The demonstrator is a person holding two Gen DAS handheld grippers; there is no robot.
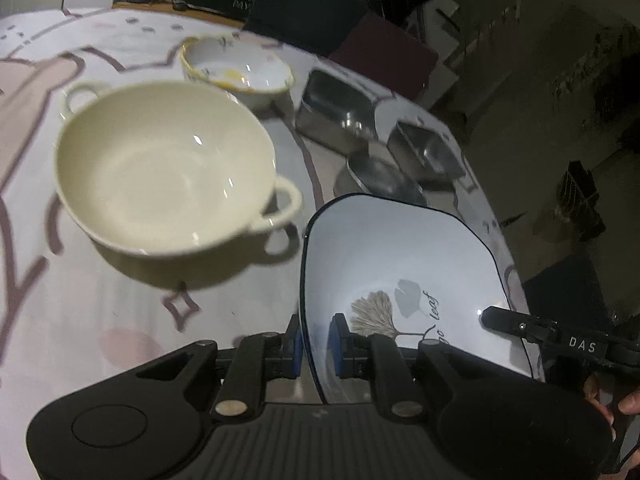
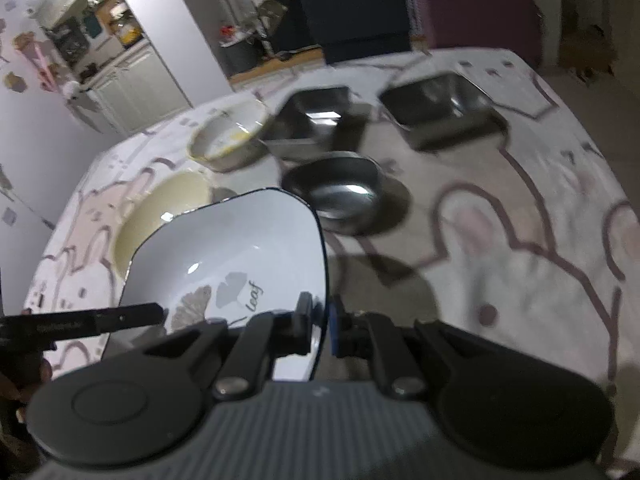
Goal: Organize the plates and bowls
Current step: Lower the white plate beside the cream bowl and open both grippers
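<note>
Both claws, left (image 1: 316, 350) and right (image 2: 320, 326), pinch the shiny white square bowl with a dark rim (image 1: 400, 264), beside a smooth cream round bowl (image 1: 164, 168).

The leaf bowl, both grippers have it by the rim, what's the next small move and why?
Probably carry the leaf bowl left and lower it into the cream two-handled bowl. The left gripper and right gripper both have their jaws shut on opposite rims, holding it off the table, and the cream bowl sits empty and wide beside it.
</note>
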